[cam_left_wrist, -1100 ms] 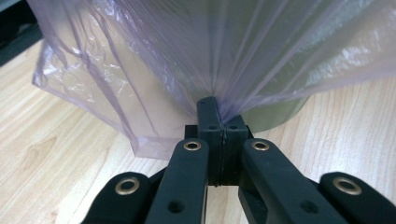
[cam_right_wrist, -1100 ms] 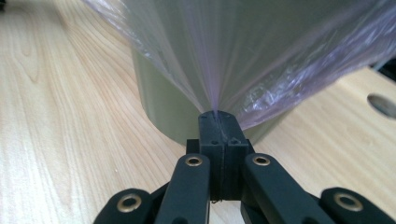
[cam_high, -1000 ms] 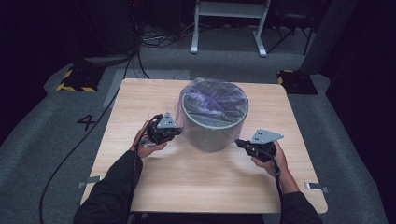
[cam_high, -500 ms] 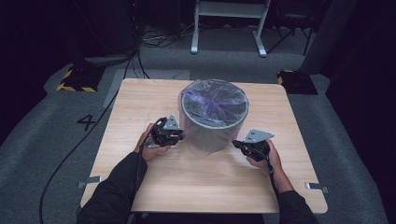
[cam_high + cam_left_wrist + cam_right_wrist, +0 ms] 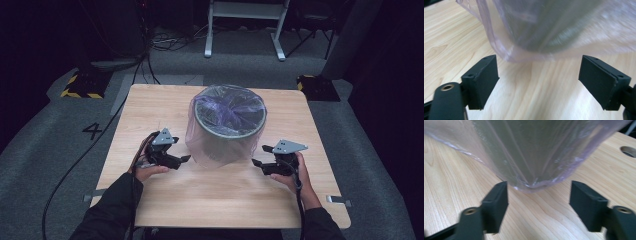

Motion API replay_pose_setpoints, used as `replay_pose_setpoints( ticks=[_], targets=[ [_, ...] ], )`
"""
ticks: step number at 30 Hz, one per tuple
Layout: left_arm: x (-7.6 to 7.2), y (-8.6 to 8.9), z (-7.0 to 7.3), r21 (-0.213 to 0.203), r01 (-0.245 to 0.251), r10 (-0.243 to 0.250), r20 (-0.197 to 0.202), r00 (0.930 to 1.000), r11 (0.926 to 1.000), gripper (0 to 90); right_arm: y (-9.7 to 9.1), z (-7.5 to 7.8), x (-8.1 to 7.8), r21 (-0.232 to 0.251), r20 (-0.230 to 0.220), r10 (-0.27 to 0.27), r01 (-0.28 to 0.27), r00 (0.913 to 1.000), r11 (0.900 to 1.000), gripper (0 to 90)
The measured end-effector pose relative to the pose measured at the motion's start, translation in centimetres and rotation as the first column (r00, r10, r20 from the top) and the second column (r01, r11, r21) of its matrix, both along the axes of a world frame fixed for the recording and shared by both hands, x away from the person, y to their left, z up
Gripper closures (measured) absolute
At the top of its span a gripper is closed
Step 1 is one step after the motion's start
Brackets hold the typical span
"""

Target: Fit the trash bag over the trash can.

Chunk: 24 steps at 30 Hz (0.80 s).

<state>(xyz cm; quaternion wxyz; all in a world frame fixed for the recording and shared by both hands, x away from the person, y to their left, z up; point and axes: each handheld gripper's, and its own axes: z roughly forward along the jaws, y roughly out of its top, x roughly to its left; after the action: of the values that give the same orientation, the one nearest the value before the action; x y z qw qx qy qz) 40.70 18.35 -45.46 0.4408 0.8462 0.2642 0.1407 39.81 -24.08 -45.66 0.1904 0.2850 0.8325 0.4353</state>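
Observation:
A round grey bin (image 5: 227, 127) stands in the middle of the wooden table (image 5: 150, 107). A clear purplish plastic bag (image 5: 212, 152) lines it, and its loose skirt hangs down the outside to the tabletop. My left gripper (image 5: 181, 161) sits at the bin's left, open. Its jaws have just been opening, and the bag's hem (image 5: 524, 56) lies just beyond them, untouched. My right gripper (image 5: 259, 156) is at the bin's right, open too, jaws also just opened. In the right gripper view the bag's folded corner (image 5: 534, 183) hangs ahead of the gripper (image 5: 539, 205), clear of both pads.
A round hole (image 5: 630, 151) is cut in the tabletop to the right of the bag. On the floor behind the table are a white stand (image 5: 245, 30), cables (image 5: 165, 42) and two yellow-and-black blocks (image 5: 82, 85).
Both grippers were shut at the bag's sides and now stand open. The left hand has drawn back from the bin, toward the person. The right hand has hardly moved.

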Motion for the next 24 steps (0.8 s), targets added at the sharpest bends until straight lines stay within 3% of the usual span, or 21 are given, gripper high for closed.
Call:
replay_pose_setpoints(
  ticks=[5, 9, 12, 14, 17, 20, 24],
  targets=[
    [-1.6, 1.1, -0.6, 0.031, -0.023, 0.023, 0.001, 0.9997, 0.9993, 15.5, -0.9, 0.6, -0.5, 0.052, 0.003, -0.024, 0.023, 0.9997, 0.9983, 21.6],
    [-2.6, 1.7, -1.8, 0.055, -0.051, 0.052, -0.015, 0.9985, 0.9972, 15.5, -1.5, 1.6, -1.2, 0.096, 0.027, -0.077, 0.074, 0.9966, 0.9926, 21.2],
    [-3.2, 1.8, -2.6, 0.089, -0.064, 0.067, -0.036, 0.9971, 0.9939, 15.7, -1.4, 2.0, -1.6, 0.088, 0.041, -0.07, 0.066, 0.9967, 0.9939, 20.9],
    [-3.6, 1.8, -2.9, 0.08, -0.056, 0.06, -0.05, 0.9969, 0.9952, 15.6, -1.2, 2.5, -1.9, 0.092, 0.06, -0.065, 0.059, 0.9961, 0.994, 20.8],
    [-4.1, 1.7, -3.4, 0.11, -0.042, 0.05, -0.066, 0.9966, 0.993, 15.7, -1.0, 3.1, -2.1, 0.119, 0.075, -0.053, 0.044, 0.9958, 0.992, 20.2],
    [-4.5, 1.6, -3.6, 0.118, -0.033, 0.042, -0.078, 0.996, 0.9925, 15.7, -0.8, 3.9, -2.3, 0.083, 0.102, -0.059, 0.05, 0.993, 0.9953, 20.3],
    [-4.9, 1.4, -3.8, 0.131, -0.019, 0.03, -0.078, 0.9965, 0.9911, 15.6, -1.1, 5.0, -2.3, 0.114, 0.115, -0.074, 0.06, 0.9907, 0.9916, 20.5]
  ],
)
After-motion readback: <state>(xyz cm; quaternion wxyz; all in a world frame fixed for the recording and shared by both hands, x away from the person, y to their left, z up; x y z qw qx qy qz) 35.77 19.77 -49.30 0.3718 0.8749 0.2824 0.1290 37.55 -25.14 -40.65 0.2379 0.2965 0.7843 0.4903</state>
